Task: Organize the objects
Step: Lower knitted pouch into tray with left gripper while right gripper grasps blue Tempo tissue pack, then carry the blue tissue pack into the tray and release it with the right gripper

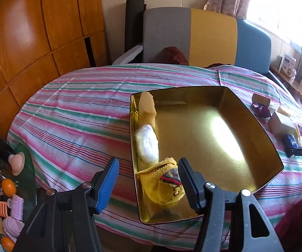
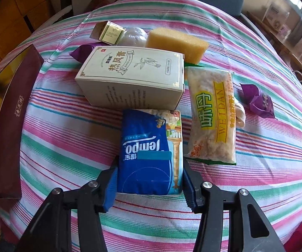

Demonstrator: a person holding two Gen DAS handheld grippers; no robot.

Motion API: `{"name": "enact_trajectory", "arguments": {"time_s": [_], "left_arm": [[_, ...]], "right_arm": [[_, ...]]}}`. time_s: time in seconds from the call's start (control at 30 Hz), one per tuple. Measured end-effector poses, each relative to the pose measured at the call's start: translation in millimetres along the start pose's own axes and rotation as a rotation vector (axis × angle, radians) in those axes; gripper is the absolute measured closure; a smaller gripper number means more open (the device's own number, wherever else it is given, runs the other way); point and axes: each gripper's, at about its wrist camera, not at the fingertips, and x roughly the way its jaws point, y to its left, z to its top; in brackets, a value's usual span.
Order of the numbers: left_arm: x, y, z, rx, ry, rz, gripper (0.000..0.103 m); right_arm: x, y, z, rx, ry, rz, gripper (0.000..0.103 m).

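Gold-lined tin tray [image 1: 245,113] on the striped tablecloth [image 1: 77,109]: along its left wall I see a yellow sponge [image 1: 147,107], a white wrapped ball [image 1: 146,142] and a yellow sock [image 1: 163,180]. My left gripper [image 1: 148,181] hangs above the sock, jaws wide apart — one finger hides part of it. My right gripper [image 2: 148,180] is clamped on the blue Tempo tissue pack [image 2: 148,151]; beyond it lie a cream box [image 2: 132,75] and a Weidan snack bag [image 2: 212,115] — the objects behind are partly hidden.

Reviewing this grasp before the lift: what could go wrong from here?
1. The right gripper pinches the soft tissue pack only at its near end, so it may sag or slip.
2. The snack bag and white box lie close by and could get nudged.
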Motion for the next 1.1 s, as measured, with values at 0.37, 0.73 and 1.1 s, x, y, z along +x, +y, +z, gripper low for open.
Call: {"name": "enact_trajectory", "arguments": {"time_s": [0.37, 0.73, 1.1], "left_arm": [[4, 10, -9, -0.049, 0.023, -0.045, 0.044], [7, 16, -13, -0.063, 0.039, -0.050, 0.044], [13, 34, -12, -0.124, 0.059, -0.082, 0.044]], "right_arm": [[13, 16, -2, 0.070, -0.012, -0.021, 0.051], [3, 23, -14, 0.082, -0.024, -0.014, 0.051], [-68, 43, -5, 0.085, -0.182, 0.086, 0.051]]}}
